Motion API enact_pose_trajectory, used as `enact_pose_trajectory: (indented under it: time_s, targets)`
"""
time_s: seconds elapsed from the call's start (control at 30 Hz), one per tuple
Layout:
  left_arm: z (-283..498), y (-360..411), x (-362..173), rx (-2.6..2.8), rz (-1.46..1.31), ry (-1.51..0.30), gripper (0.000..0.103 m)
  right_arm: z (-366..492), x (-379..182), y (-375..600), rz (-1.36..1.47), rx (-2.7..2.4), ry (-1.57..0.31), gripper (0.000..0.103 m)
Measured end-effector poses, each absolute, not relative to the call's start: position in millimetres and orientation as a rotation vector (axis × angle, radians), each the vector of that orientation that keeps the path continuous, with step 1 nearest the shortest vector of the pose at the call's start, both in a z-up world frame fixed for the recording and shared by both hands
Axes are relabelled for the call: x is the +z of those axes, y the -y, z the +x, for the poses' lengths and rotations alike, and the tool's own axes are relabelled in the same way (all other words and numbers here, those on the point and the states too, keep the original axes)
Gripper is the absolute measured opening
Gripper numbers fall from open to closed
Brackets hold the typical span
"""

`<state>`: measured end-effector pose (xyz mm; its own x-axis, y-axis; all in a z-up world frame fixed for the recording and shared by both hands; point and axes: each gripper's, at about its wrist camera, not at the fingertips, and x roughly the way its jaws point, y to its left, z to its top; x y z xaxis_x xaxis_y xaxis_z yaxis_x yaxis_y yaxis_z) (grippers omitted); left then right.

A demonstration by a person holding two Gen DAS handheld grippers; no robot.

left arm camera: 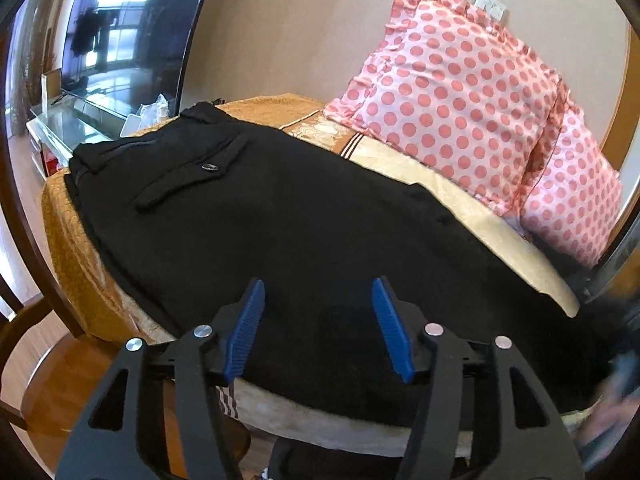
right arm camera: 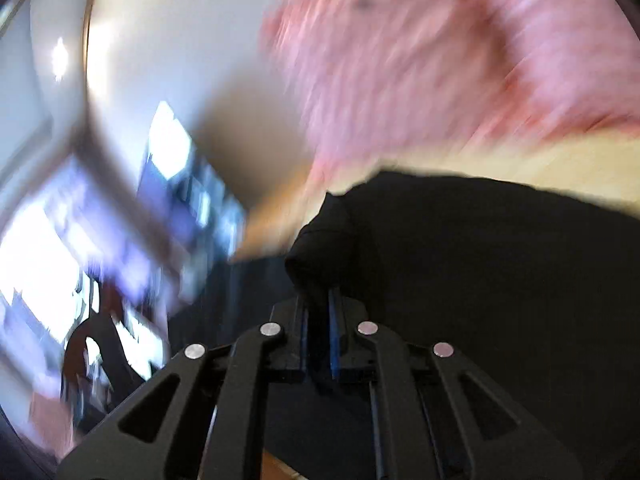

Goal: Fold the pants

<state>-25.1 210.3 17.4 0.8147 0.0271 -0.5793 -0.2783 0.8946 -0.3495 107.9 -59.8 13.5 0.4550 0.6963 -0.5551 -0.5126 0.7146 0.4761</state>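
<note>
Black pants (left arm camera: 256, 216) lie flat on a cream and gold cloth-covered surface (left arm camera: 472, 208), waistband and a buttoned back pocket (left arm camera: 192, 178) at the far left. My left gripper (left arm camera: 318, 292) is open, its blue pads just above the near part of the pants, holding nothing. My right gripper (right arm camera: 320, 300) is shut on a bunched fold of the black pants (right arm camera: 320, 236) and lifts it; this view is strongly motion-blurred. The right gripper shows as a blur at the right edge of the left wrist view (left arm camera: 624, 376).
Two pink polka-dot pillows (left arm camera: 452, 92) stand at the back right against the wall. A TV (left arm camera: 120, 36) on a glass stand is at the far left. A wooden chair (left arm camera: 48, 360) is below the surface's near left edge.
</note>
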Motion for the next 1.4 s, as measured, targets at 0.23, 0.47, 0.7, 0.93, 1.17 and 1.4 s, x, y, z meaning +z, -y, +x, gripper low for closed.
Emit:
enact_pose_trajectory:
  time_s: [0.23,0.47,0.7,0.93,1.17,1.4]
  targets:
    - [-82,-260,39,0.315,-0.507,-0.478,0.074,105,43,49,0.323,0.743,-0.640,0.007]
    - [-82,-306,9,0.370,-0.694,-0.535,0.074,84,11,-7,0.142,0.816,-0.695,0.007]
    - [-72,-304,0,0.322,-0.711,-0.561,0.074,83,14,-31,-0.035,0.851,-0.696,0.030]
    - [-65,-316,-2,0.295,-0.767,-0.574,0.079,73,3,-21,-0.003,0.967,-0.731,0.068]
    - [-53,-332,-5,0.308,-0.866,-0.605,0.079,66,0,-29,0.001,0.977,-0.714,0.069]
    - [-40,-334,-3,0.319,-0.888,-0.651,0.079,68,-1,-27,0.007,0.986,-0.708,0.069]
